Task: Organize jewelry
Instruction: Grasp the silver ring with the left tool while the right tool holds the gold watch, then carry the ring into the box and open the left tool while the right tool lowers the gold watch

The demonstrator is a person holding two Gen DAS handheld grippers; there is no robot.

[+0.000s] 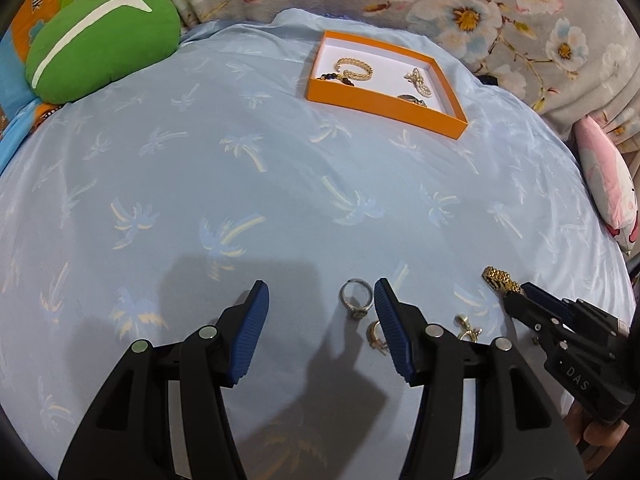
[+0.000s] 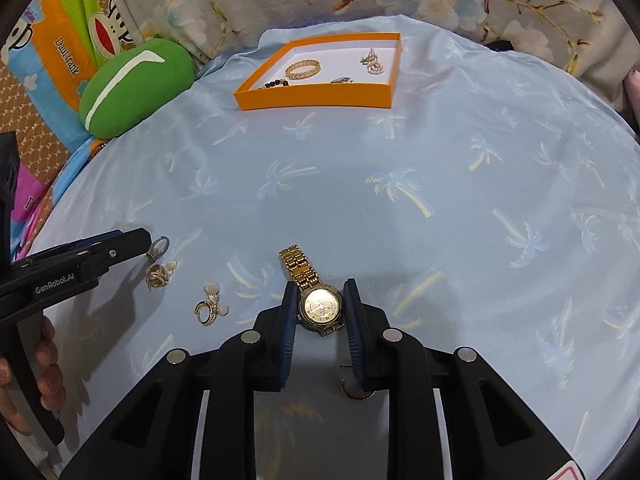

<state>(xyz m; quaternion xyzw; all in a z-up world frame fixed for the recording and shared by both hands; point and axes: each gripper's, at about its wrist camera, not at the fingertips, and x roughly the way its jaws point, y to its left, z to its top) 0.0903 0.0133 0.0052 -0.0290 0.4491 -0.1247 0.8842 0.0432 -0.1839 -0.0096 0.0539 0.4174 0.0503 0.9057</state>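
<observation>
Now right gripper (image 2: 320, 304) jaws clamp gold watch (image 2: 321, 307)

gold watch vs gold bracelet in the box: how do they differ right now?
Gold watch lies on the blue sheet; gold bracelet already sits in the orange box. The watch has a round dial and link band; the bracelet is a plain braided ring. The right gripper clamps the watch; the bracelet lies free. Both are gold-coloured.

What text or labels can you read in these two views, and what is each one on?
"GenRobot.AI": side of the left gripper.
"DAS": body of the right gripper.
"Daul frank": orange cartoon fabric behind the green cushion.
Gold watch dial: too small to read.
</observation>
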